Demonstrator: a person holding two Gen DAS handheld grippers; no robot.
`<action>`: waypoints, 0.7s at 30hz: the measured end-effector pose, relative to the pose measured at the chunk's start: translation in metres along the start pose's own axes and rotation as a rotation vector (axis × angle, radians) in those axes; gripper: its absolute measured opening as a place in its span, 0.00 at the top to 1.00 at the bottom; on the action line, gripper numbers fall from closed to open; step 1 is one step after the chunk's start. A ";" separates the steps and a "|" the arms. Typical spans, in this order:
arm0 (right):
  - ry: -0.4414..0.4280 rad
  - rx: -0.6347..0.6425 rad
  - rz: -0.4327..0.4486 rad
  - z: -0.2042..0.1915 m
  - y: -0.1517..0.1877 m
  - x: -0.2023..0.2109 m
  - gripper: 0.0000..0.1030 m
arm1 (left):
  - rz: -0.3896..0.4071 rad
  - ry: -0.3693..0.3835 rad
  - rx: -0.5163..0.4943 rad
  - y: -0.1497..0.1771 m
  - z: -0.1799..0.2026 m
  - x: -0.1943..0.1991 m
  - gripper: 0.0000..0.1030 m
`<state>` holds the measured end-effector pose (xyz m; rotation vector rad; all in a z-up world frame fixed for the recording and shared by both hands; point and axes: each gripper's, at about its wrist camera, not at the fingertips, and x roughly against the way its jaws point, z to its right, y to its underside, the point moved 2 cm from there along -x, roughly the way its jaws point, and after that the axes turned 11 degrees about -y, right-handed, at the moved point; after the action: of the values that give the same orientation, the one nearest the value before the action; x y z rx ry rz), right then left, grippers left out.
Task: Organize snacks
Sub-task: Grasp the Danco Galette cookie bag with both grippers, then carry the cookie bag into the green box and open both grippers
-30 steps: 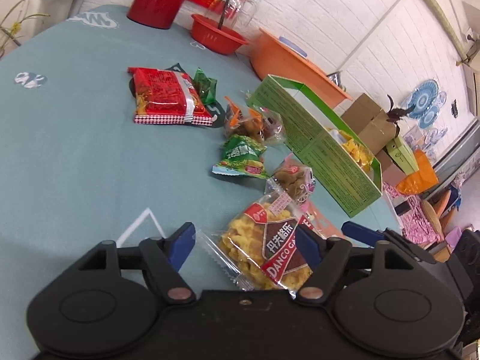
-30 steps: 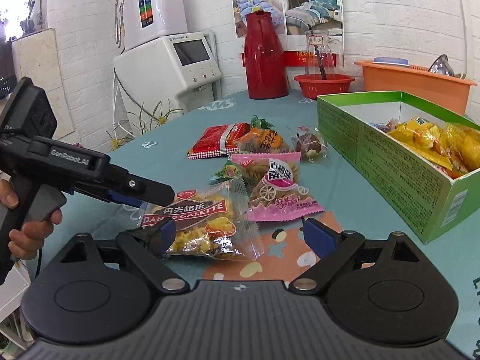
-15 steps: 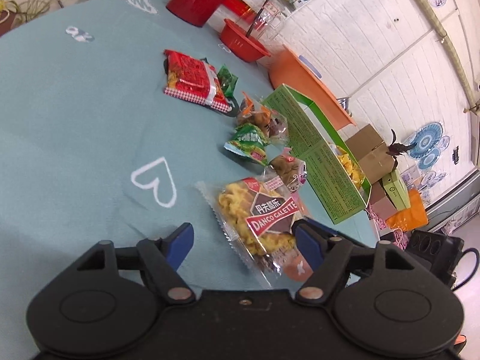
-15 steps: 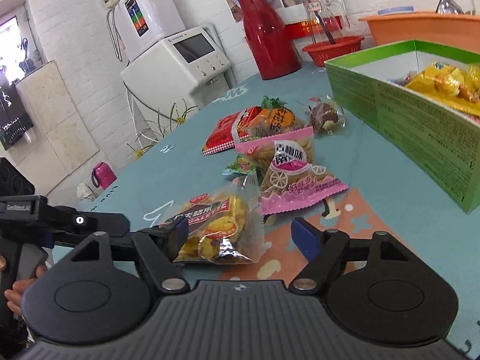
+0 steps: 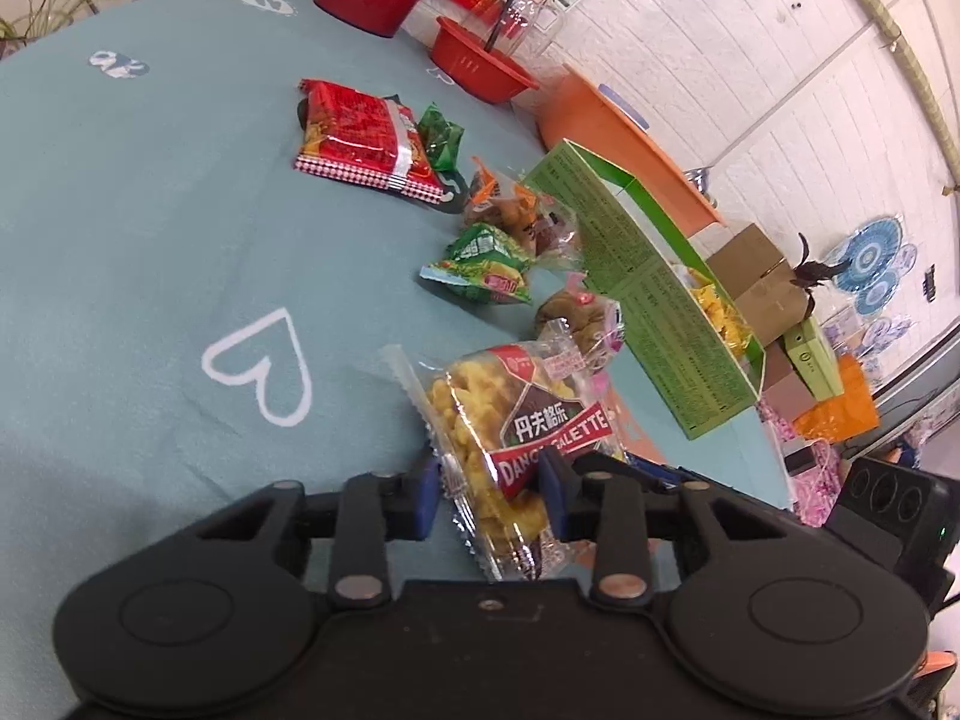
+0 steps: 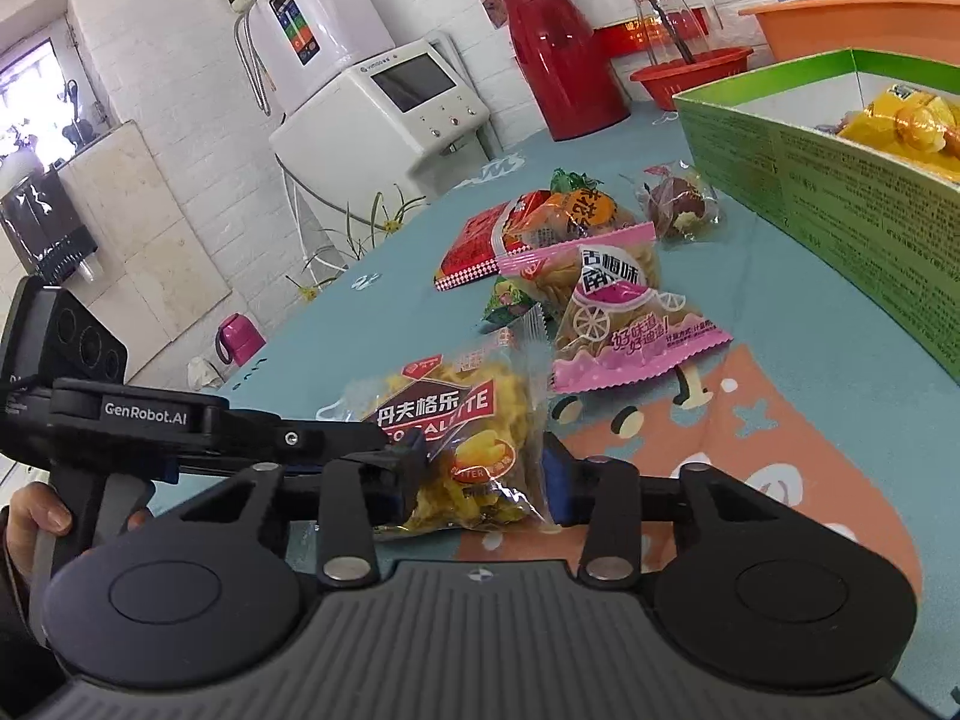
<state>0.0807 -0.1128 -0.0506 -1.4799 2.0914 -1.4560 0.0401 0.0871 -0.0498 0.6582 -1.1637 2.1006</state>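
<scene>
Both claws are closing in on the same clear plastic packet of yellow galette snacks point(image 5: 510, 420)!

The left claw point(image 5: 489, 495) is narrowing its blue pads onto the packet's near end, crinkled wrapper pinched between them, and the right claw point(image 6: 480, 480) is squeezing in from the other side, pads pressing the wrapper too. The packet is lying on the teal cloth-covered tabletop point(image 5: 120, 228), just short of the pink plum-flavour snack bag point(image 6: 624, 324). Beyond it, a green snack pouch point(image 5: 486, 261), a red noodle packet point(image 5: 360, 138) and small wrapped sweets point(image 5: 516, 210) are sitting scattered beside the open green cardboard box point(image 5: 654, 312), which is already holding yellow packets. A person's hand point(image 6: 36, 516) is gripping the left handle.
</scene>
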 end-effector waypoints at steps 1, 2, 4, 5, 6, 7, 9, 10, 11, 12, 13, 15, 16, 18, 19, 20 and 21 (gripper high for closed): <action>0.012 0.019 0.006 -0.003 -0.001 0.003 0.50 | 0.006 0.002 -0.008 -0.001 0.003 0.001 0.58; 0.023 0.039 0.018 -0.006 -0.004 0.007 0.50 | 0.014 0.007 -0.020 -0.003 0.007 0.004 0.58; 0.037 0.070 0.055 -0.011 -0.011 0.016 0.51 | 0.036 0.026 -0.038 -0.009 0.016 0.009 0.58; 0.041 0.084 0.079 -0.013 -0.016 0.021 0.51 | 0.051 0.040 -0.049 -0.013 0.021 0.012 0.58; 0.043 0.094 0.100 -0.014 -0.020 0.026 0.51 | 0.068 0.058 -0.059 -0.019 0.027 0.016 0.58; 0.049 0.104 0.125 -0.015 -0.025 0.031 0.51 | 0.081 0.073 -0.067 -0.024 0.033 0.018 0.59; 0.066 0.126 0.172 -0.014 -0.038 0.041 0.51 | 0.109 0.101 -0.095 -0.037 0.047 0.021 0.59; 0.075 0.134 0.194 -0.013 -0.043 0.046 0.52 | 0.122 0.112 -0.113 -0.043 0.055 0.022 0.59; 0.086 0.140 0.217 -0.011 -0.049 0.052 0.51 | 0.135 0.121 -0.133 -0.049 0.064 0.021 0.59; 0.097 0.144 0.237 -0.008 -0.055 0.056 0.51 | 0.146 0.130 -0.151 -0.054 0.072 0.020 0.59; 0.109 0.146 0.255 -0.005 -0.060 0.060 0.51 | 0.154 0.141 -0.163 -0.060 0.079 0.018 0.59; 0.138 0.147 0.293 0.002 -0.071 0.067 0.51 | 0.168 0.162 -0.178 -0.073 0.095 0.010 0.59; 0.153 0.146 0.312 0.007 -0.076 0.069 0.52 | 0.172 0.170 -0.185 -0.079 0.102 0.005 0.59; 0.179 0.138 0.351 0.017 -0.085 0.075 0.51 | 0.177 0.185 -0.198 -0.090 0.115 -0.006 0.59; 0.193 0.134 0.365 0.022 -0.088 0.077 0.51 | 0.176 0.192 -0.210 -0.096 0.123 -0.013 0.59; 0.210 0.133 0.378 0.028 -0.091 0.079 0.51 | 0.174 0.196 -0.225 -0.101 0.130 -0.020 0.59; 0.224 0.130 0.386 0.036 -0.095 0.081 0.51 | 0.171 0.198 -0.238 -0.106 0.136 -0.027 0.59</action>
<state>0.1223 -0.2004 0.0355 -0.8375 2.1992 -1.6181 0.1520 0.0038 0.0550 0.2427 -1.3672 2.0657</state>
